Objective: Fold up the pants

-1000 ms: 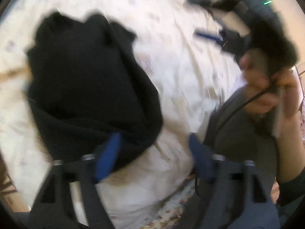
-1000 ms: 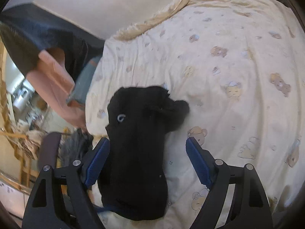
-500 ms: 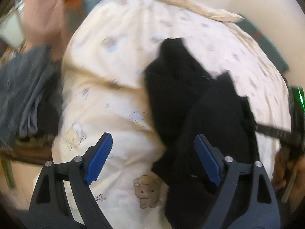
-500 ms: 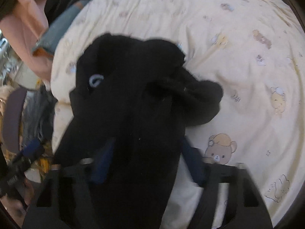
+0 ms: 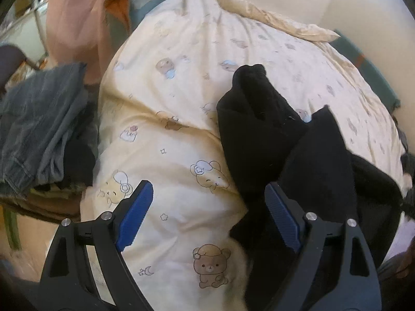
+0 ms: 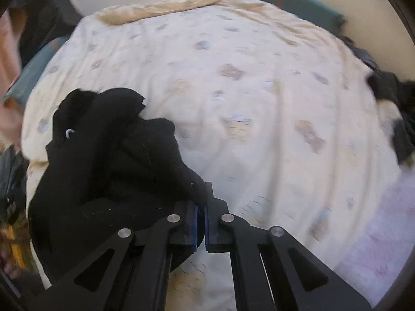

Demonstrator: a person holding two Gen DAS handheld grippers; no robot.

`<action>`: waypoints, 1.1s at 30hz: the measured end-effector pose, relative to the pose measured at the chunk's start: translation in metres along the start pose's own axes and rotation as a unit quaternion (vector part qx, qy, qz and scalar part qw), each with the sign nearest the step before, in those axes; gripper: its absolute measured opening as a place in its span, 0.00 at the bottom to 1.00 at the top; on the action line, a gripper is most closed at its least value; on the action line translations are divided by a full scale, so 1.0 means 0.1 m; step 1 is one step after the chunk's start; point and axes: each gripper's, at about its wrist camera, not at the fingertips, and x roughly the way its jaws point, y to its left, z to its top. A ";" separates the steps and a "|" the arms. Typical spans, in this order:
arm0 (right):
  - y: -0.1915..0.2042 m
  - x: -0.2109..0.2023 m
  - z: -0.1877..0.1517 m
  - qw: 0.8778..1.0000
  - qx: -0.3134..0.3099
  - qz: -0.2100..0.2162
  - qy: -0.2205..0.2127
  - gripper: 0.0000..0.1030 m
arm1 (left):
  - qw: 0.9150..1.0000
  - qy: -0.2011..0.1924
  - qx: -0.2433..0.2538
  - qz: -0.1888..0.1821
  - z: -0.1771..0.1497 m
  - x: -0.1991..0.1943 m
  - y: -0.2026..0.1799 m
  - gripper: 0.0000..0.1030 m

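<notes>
Crumpled black pants point(image 5: 280, 145) lie on a cream bear-print duvet point(image 5: 181, 129). In the left wrist view my left gripper point(image 5: 207, 215) stands open just above the duvet, its right finger against the pants' near edge and only bedding between the blue pads point(image 5: 135, 215). In the right wrist view the same black pants point(image 6: 109, 160) bunch up at the left, and my right gripper point(image 6: 201, 223) is shut on a fold of them, with black cloth pinched between its pads. The pants' lower part is hidden behind the gripper frames.
A pile of grey clothes point(image 5: 39, 129) lies left of the bed. Behind it hangs pink fabric point(image 5: 75, 20). A teal headboard edge point(image 6: 293, 2) and a pale wall lie beyond the duvet point(image 6: 259, 90). Dark clothes point(image 6: 394, 98) lie at the bed's right edge.
My right gripper went from wide open around the pants to shut on a fold and pulled it up. My left gripper swung over from the other side to the pants' left edge, still open.
</notes>
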 end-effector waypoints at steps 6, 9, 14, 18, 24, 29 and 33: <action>0.02 -0.01 -0.06 0.996 0.012 0.043 0.075 0.26 | 1.000 -0.004 0.010 0.006 -0.01 -0.05 -0.04 0.83; 0.07 -0.22 0.11 0.996 0.017 0.062 0.066 0.91 | 1.000 -0.006 0.021 0.020 0.01 -0.03 -0.08 0.83; 0.70 -0.24 0.32 0.992 -0.014 0.119 0.049 0.91 | 0.998 -0.012 0.021 0.065 0.11 -0.06 -0.02 0.82; 1.28 0.12 0.31 0.983 -0.045 0.153 0.090 0.91 | 0.999 -0.022 0.014 0.039 0.13 -0.14 0.07 0.83; 1.81 1.00 0.20 0.980 -0.067 0.113 0.150 0.90 | 0.999 -0.024 -0.002 0.033 0.09 -0.16 0.14 0.83; 1.88 1.04 0.09 0.972 -0.154 0.106 0.145 0.21 | 0.999 -0.020 -0.012 0.028 0.12 -0.16 0.16 0.83; 1.31 0.25 0.15 0.971 -0.159 0.154 0.086 0.18 | 1.000 -0.018 -0.015 0.015 0.13 -0.14 0.12 0.83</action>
